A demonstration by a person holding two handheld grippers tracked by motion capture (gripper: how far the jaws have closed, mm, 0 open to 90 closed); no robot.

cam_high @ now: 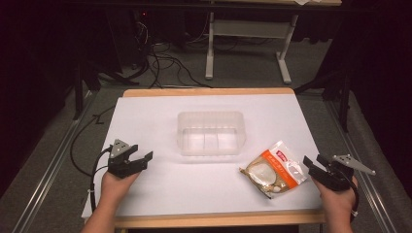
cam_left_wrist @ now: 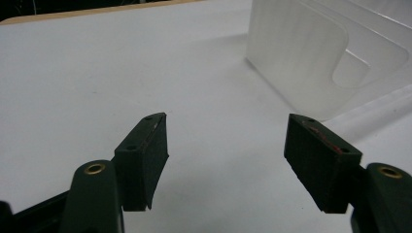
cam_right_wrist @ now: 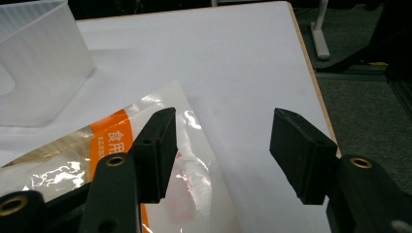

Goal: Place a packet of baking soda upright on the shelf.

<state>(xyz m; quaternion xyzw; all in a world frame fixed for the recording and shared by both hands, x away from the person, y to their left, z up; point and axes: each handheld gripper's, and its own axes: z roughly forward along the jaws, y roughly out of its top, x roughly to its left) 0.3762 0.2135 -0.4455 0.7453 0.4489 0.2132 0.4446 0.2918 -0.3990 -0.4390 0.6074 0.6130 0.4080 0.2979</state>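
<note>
A clear plastic container (cam_high: 210,133) stands empty in the middle of the white table top (cam_high: 160,189). Right of it and nearer to me lies a sealed snack bag (cam_high: 274,169), orange and transparent. My right gripper (cam_high: 314,161) is open just right of the bag, jaws pointing at its edge. In the right gripper view the bag (cam_right_wrist: 114,136) lies behind the left jaw, the gap of the right gripper (cam_right_wrist: 223,141) holds nothing, and the container (cam_right_wrist: 39,63) stands at the upper left. My left gripper (cam_high: 141,152) is open over bare table, left of the container (cam_left_wrist: 311,53); nothing sits between the jaws of the left gripper (cam_left_wrist: 226,141).
The table's wooden edge (cam_high: 209,91) runs along the far side and also close to my right gripper (cam_right_wrist: 311,73). Beyond the table are a grey carpet floor, loose cables (cam_high: 165,63) and a white desk frame (cam_high: 248,29). Metal rails (cam_high: 53,160) flank the table.
</note>
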